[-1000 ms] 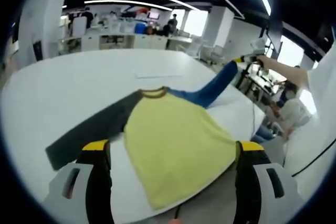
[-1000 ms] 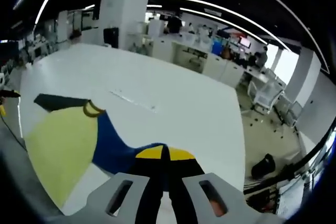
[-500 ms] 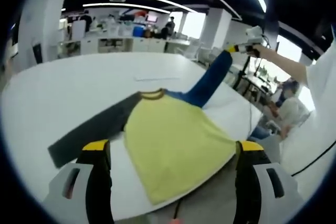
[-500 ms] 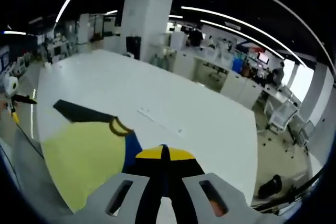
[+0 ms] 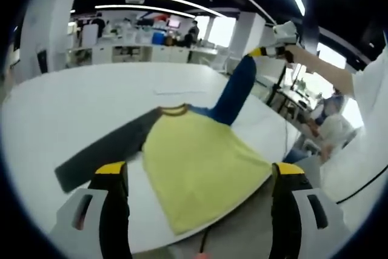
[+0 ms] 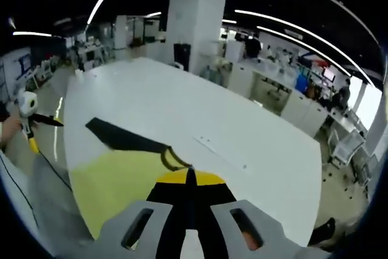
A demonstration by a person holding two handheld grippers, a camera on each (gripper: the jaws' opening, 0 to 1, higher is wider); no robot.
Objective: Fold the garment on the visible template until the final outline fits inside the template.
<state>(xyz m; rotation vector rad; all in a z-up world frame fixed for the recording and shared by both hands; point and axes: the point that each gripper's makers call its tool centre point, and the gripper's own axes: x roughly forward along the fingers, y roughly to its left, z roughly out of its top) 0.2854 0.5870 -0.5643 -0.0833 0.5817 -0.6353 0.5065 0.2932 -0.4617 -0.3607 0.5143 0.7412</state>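
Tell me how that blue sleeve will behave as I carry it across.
Likely floppy: the blue sleeve hangs slack from the right gripper down to the yellow body. Probably light, since the yellow body looks flat on the table. It may drag the shoulder along.

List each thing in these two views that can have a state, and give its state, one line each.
Shirt: spread flat on the table, unfolded.
Blue sleeve: lifted off the table.
Grey sleeve: lying flat, stretched out.
Right gripper: shut on the blue sleeve's cuff.
Left gripper: open, holding nothing.
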